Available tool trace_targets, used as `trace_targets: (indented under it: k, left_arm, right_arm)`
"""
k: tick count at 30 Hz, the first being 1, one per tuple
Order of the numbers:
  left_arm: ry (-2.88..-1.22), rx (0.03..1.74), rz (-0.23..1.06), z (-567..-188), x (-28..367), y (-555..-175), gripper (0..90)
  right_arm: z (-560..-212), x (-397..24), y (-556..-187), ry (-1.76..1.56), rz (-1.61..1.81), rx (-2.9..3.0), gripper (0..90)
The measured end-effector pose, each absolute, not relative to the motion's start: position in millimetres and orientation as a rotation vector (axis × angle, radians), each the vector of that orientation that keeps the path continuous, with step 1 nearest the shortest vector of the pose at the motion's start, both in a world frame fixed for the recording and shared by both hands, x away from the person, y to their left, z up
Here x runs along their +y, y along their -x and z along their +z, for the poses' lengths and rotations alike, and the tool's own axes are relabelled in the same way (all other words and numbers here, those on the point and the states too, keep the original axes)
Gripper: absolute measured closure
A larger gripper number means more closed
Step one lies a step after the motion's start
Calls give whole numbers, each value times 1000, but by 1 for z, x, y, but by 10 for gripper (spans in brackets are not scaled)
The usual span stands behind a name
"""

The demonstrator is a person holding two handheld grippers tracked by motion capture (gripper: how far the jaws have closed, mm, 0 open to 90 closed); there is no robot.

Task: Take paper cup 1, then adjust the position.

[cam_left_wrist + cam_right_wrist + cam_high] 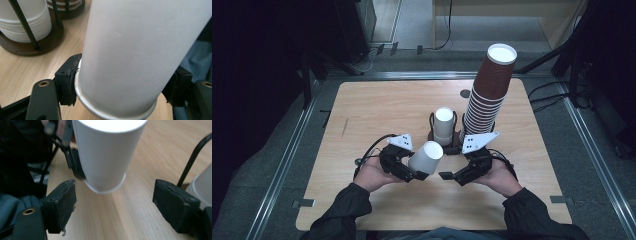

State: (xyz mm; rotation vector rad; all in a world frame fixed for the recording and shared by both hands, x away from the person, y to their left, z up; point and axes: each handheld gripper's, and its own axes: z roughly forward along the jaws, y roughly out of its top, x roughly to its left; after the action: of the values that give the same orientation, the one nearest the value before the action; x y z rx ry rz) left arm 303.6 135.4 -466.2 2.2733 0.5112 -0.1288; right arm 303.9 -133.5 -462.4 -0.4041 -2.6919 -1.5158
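A white paper cup (425, 156) hangs tilted above the table, and my left gripper (419, 173) is shut on its lower end. In the left gripper view the black pads (68, 80) press on both sides of the cup (140, 57) near its rolled edge. My right gripper (450, 176) stands open just right of the cup. In the right gripper view, its gripper (118, 203) has its jaws spread wide. The cup (105, 152) is ahead of them and untouched.
A tall leaning stack of brown cups (489, 90) and a short stack of white cups (443, 125) stand in a black wire rack (452, 147) at the middle of the wooden table (377, 105). The person's sleeves come in at the near edge.
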Motion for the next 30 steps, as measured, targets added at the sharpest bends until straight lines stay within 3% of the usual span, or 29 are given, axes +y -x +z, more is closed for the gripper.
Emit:
trace_targets:
  k: [21, 30]
  left_arm:
    - [-2536, 534, -51, -475, 132, -313, 281]
    - [-2609, 536, -96, -483, 124, -316, 281]
  right_arm:
    - [-480, -136, -302, 419, -1316, -2839, 197]
    - [-482, -131, -303, 372, -1299, -2852, 198]
